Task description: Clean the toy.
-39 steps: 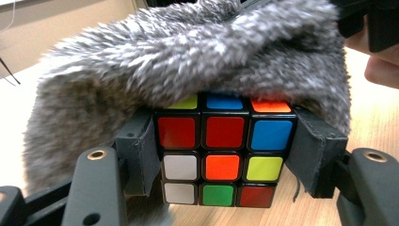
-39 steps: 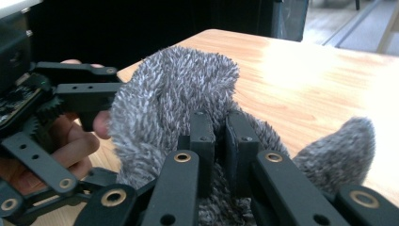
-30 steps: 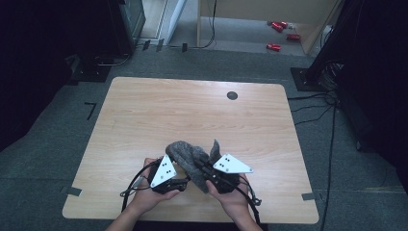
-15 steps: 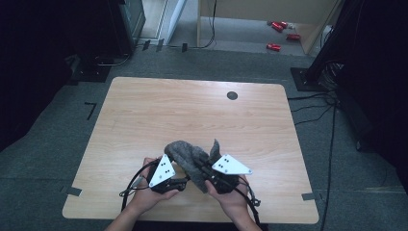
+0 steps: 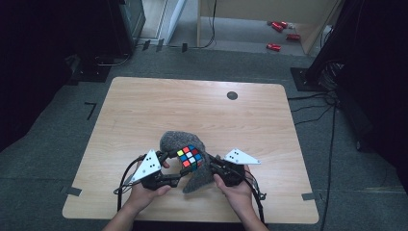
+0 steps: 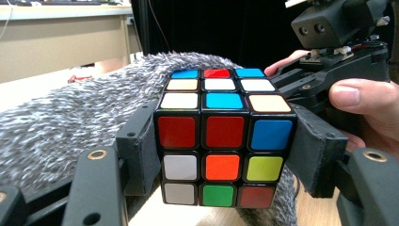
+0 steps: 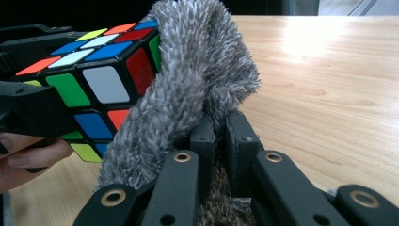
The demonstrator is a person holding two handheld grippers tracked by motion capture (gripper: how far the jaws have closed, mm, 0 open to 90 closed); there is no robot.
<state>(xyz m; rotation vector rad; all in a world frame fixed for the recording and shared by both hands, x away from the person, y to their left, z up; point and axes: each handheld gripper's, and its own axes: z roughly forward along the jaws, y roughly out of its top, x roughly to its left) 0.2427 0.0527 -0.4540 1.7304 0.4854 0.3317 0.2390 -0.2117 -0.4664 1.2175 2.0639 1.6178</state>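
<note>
A scrambled Rubik's cube [image 5: 190, 158] is held just above the table's near edge, and my left gripper [image 5: 184, 166] is shut on it, its pads pressing two opposite sides [image 6: 225, 141]. A grey fuzzy cloth [image 5: 174, 141] drapes behind and under the cube. My right gripper [image 5: 210, 167] is shut on a fold of that cloth [image 7: 188, 94], with its jaws [image 7: 219, 141] nearly together. In the right gripper view the cube [image 7: 94, 80] sits to the left, against the cloth.
The wooden table [image 5: 192, 106] has a small black round mark [image 5: 232, 95] near its far edge. Red objects [image 5: 274, 46] lie on the floor beyond it. Cables trail from both grippers over the near edge.
The cloth covered the cube before; it has now slid off the top, and the cube's coloured faces show. My right hand has dropped slightly with the cloth.
</note>
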